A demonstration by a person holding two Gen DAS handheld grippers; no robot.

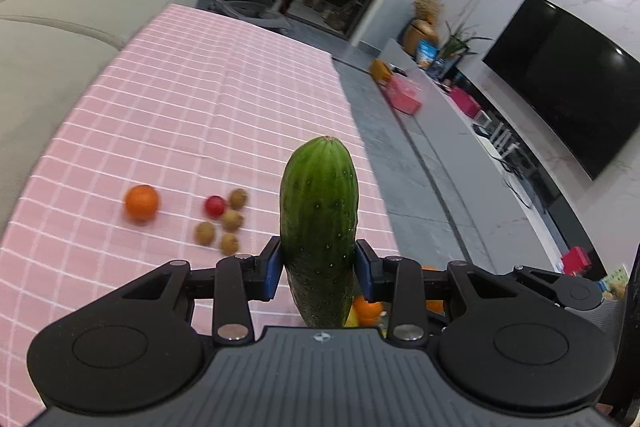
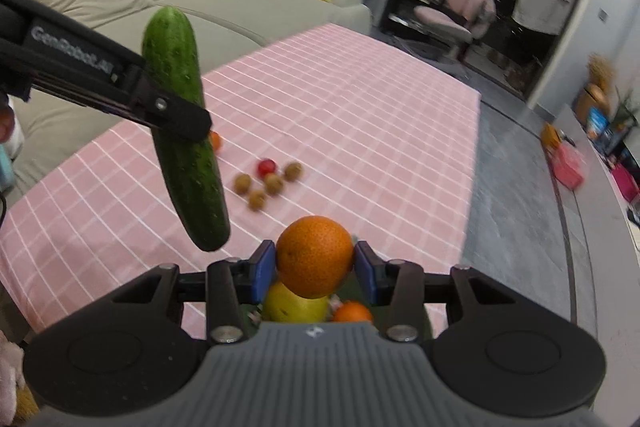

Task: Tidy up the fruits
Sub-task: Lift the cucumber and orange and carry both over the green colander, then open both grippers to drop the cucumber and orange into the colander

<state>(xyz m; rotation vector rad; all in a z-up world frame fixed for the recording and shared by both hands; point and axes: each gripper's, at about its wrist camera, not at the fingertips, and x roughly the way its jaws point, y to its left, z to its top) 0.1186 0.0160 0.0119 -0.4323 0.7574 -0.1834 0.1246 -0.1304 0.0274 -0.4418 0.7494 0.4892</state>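
The one legible text is "GenRobot.AI", in pale grey letters along the black side of the left gripper (image 2: 188, 125), seen from the right wrist view. Print on the books and packages in the background is too blurred to read

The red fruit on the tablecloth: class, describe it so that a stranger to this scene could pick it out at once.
Start at the pink checked tablecloth. Near its middle lies a cluster of small brown fruits, with a lone orange lying apart to one side. The red fruit sits at the edge of that cluster, the only glossy red one there.
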